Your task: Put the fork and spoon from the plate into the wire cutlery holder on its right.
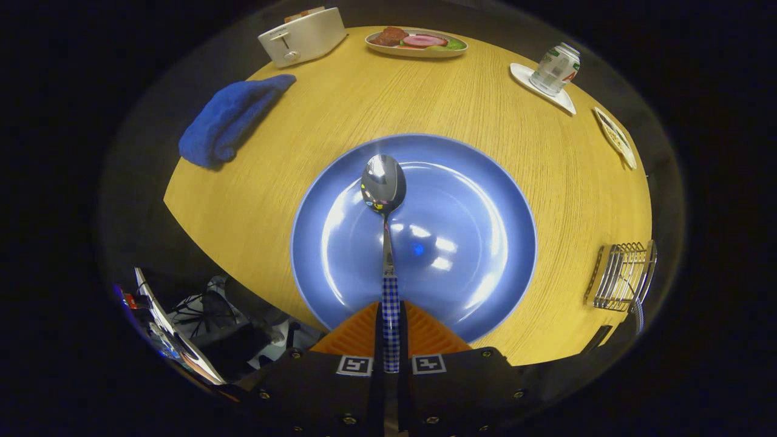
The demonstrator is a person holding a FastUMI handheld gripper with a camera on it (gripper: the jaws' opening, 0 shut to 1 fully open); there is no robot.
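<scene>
My gripper (391, 331) is shut on the checkered handle of a metal spoon (384, 200). The spoon points straight ahead from between the fingers, its bowl hanging over the far part of a big blue plate (485, 243). The plate lies on the wooden table just ahead of the fingers and holds nothing else that I can see. The wire cutlery holder (622, 276) stands to the right of the plate near the table's edge; a thin handle seems to stick out at its near side.
A blue cloth (227, 118) lies left of the plate. Beyond it stands a white toaster (301, 36). At the far side are a plate of food (417, 42), a can on a white coaster (553, 70) and a small dish (616, 136). Cables and gear (200, 315) sit below the table's left edge.
</scene>
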